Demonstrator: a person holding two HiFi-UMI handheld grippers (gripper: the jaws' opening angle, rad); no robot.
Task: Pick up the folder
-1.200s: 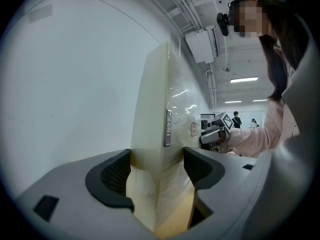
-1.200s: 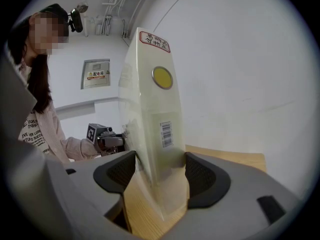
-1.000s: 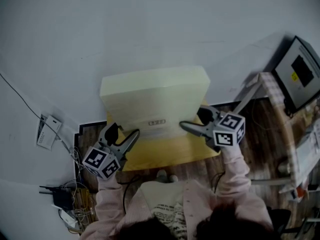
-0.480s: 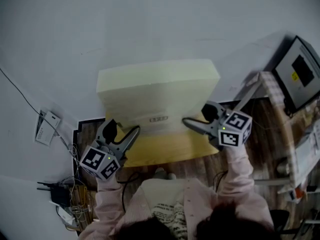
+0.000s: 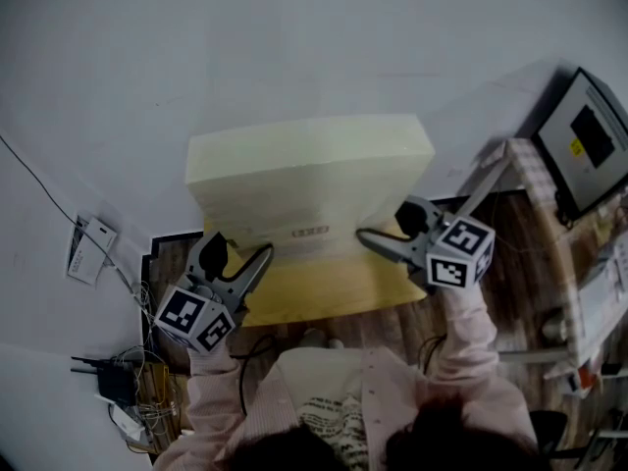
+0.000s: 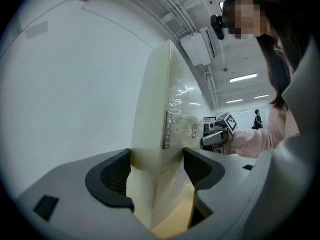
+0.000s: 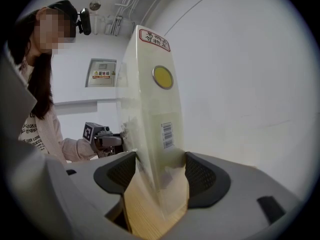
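Note:
The folder [image 5: 309, 180] is a thick pale-yellow translucent file with a small label and a darker yellow lower flap. It hangs between both grippers in front of the person. My left gripper [image 5: 242, 255] is shut on its lower left corner, and the folder [image 6: 160, 134] fills the gap between those jaws. My right gripper [image 5: 377, 236] is shut on the lower right corner. In the right gripper view the folder [image 7: 150, 124] shows a round yellow sticker and a barcode. Each gripper view also catches the opposite gripper [image 6: 220, 134] [image 7: 102, 139] at the folder's far end.
A white table top [image 5: 294, 47] lies beyond the folder. A monitor [image 5: 589, 140] stands at the right edge above a cluttered shelf [image 5: 599, 292]. A white tag [image 5: 88, 253] and cables with a black adapter [image 5: 123, 391] lie at the lower left. Wooden floor [image 5: 510, 243] shows below.
The folder has risen toward the camera and looks wider. Both grippers drifted slightly outward with it and kept their hold.

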